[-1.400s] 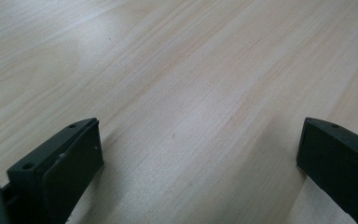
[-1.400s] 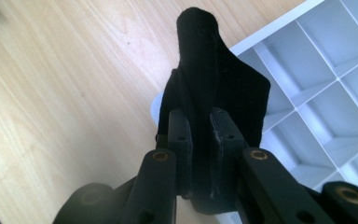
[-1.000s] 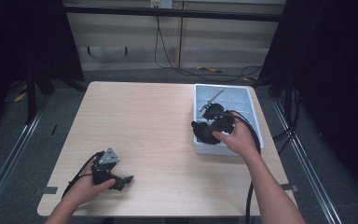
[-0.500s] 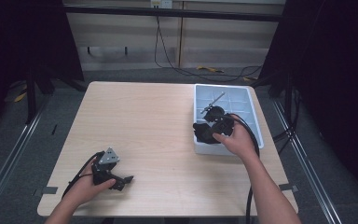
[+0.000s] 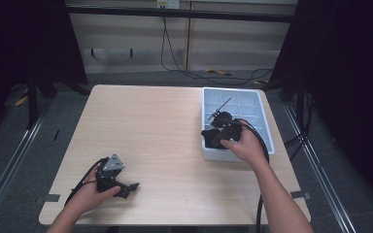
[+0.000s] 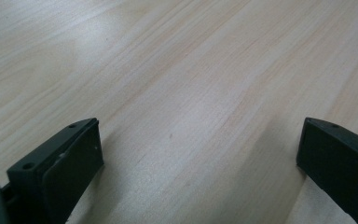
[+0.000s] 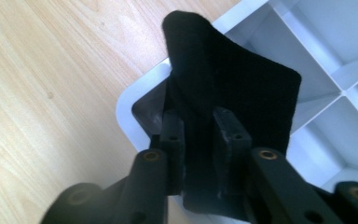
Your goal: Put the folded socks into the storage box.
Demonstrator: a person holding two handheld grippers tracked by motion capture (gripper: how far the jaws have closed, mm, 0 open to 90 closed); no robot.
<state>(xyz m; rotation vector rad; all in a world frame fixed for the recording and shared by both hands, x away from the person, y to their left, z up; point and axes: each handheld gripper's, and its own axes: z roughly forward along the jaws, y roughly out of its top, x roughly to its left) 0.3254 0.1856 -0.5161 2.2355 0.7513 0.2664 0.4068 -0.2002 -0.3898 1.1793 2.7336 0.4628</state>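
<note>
While my right gripper [image 7: 199,135] had just been easing its jaws wider, one black cloth [image 7: 242,88] stood between them over the near-left compartment of one grey tray [image 5: 264,116]. My left gripper [image 6: 198,154] gaped empty on the table [image 5: 155,126]. I read no writing.

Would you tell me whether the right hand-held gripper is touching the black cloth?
Touching. In the right gripper view, the right hand-held gripper has the black cloth between its jaws, which have just been opening, above the white tray corner.
</note>
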